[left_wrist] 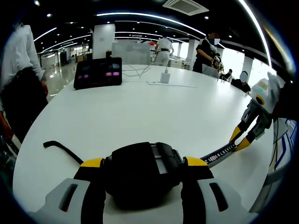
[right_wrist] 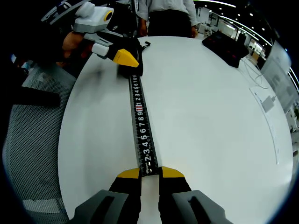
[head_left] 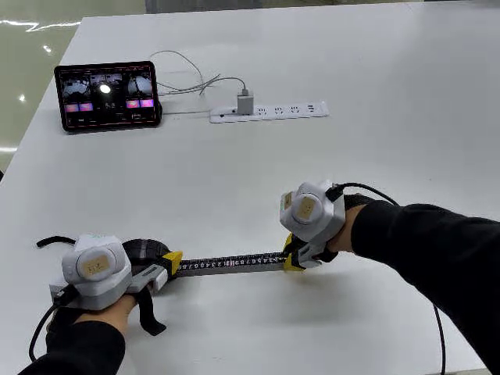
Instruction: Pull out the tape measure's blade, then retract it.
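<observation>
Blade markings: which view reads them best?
Right gripper view: the blade runs straight up from the fingers, digits legible. Head view shows it small and unreadable; left gripper view, a short stretch beside the case.

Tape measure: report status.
Left gripper shut on case. Right gripper shut on blade tip; blade out between them. Tablet, power strip well clear.

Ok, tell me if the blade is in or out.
Out. The blade runs across the table from the case, held in the left claw, to the right claw pinching its tip, numbers showing.
</observation>
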Demonstrator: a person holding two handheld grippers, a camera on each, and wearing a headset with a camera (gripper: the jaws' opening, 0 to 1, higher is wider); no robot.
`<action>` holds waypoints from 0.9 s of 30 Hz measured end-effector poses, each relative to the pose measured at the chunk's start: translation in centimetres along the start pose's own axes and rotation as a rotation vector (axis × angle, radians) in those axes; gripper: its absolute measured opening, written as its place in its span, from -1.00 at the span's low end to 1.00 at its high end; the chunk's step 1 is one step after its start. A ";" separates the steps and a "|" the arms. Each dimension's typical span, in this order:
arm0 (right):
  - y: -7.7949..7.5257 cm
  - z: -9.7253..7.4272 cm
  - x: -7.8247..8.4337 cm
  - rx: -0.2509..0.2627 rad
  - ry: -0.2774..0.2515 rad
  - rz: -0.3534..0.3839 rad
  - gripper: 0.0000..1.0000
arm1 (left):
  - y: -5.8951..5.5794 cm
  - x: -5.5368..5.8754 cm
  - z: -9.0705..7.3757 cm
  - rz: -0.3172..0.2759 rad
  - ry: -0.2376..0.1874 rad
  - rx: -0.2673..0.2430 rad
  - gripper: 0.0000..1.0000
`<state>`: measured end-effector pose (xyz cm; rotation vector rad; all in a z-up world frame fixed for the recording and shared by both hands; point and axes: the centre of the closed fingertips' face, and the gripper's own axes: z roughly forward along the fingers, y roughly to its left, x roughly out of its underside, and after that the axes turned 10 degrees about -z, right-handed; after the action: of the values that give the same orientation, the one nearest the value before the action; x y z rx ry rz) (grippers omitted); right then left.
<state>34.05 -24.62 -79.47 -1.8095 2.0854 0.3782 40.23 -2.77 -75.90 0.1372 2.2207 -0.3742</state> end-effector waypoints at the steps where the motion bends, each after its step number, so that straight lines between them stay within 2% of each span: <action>1: 0.0 0.0 0.0 0.002 0.001 0.002 -0.82 | 0.0 0.0 0.0 0.000 0.000 0.000 0.22; 27: -0.2 0.5 -0.7 0.007 -0.012 0.001 -0.81 | 0.0 0.0 0.0 -0.001 0.000 0.000 0.22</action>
<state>34.34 -23.80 -79.61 -1.7982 2.0768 0.3811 40.26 -2.74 -75.94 0.1368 2.2209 -0.3748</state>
